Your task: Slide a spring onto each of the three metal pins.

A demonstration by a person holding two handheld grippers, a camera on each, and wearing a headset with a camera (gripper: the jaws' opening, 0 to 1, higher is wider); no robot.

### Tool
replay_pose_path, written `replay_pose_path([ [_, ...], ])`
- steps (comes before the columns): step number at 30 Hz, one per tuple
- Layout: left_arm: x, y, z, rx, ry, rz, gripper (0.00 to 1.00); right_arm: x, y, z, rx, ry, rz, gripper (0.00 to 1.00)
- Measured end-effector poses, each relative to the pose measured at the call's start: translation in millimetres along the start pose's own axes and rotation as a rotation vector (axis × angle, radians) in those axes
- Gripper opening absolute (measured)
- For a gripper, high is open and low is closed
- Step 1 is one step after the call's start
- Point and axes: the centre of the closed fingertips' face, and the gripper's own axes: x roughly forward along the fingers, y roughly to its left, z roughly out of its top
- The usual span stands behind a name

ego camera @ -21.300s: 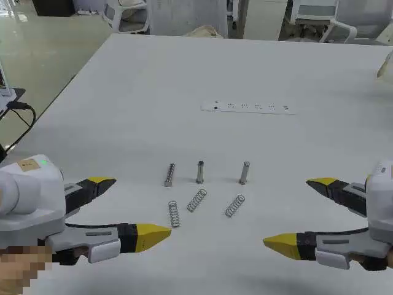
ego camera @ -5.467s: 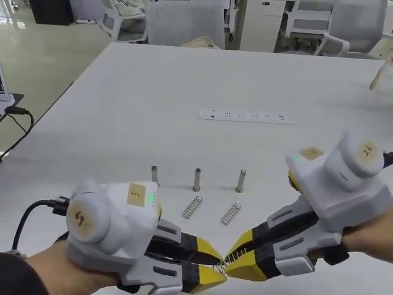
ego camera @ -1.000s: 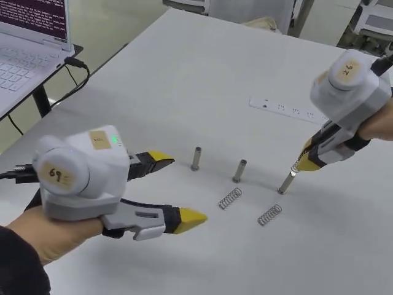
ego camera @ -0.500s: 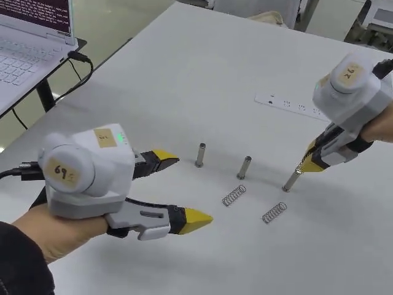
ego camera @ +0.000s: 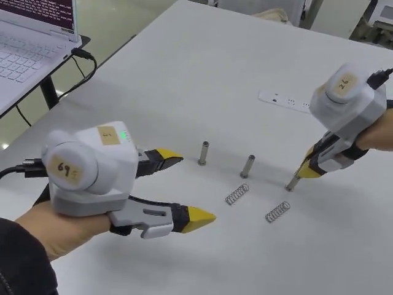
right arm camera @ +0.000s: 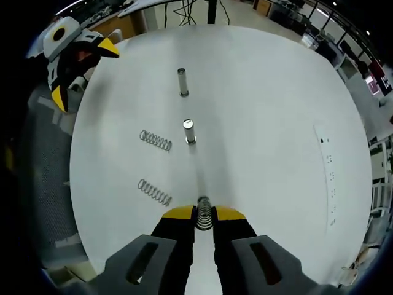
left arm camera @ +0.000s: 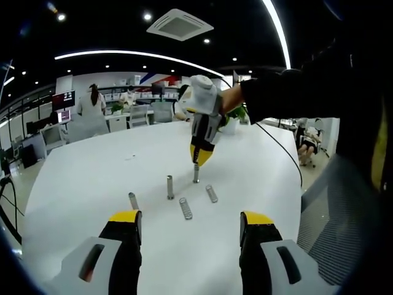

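Three metal pins stand upright in a row on the white table: the left pin, the middle pin and the right pin. My right gripper is shut on a spring, held right at the top of the right pin. Two loose springs lie in front of the pins. My left gripper hovers open and empty to the left of the pins. In the left gripper view its jaws frame the pins and the right gripper.
A white power strip lies beyond the pins. A laptop sits on a stand off the table's left edge, with a cable running from it. Office chairs and desks stand in the background.
The right gripper has sunk a little lower along the right pin with the spring in it. The left gripper stays open in about the same spot. The head view has shifted slightly.
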Motion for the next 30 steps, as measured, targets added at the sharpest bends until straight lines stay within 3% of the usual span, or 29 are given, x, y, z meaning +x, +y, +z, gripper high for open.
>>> replay_pose_path([
  [14,0.6,2.1,1.6,-0.003,-0.005,0.006,0.59,24.7,-1.1,-5.8,0.007,0.02,-0.013,0.08],
  [30,1.3,3.4,1.0,-0.011,-0.003,0.005,0.58,29.5,2.5,-9.6,-0.006,0.009,-0.003,0.12],
])
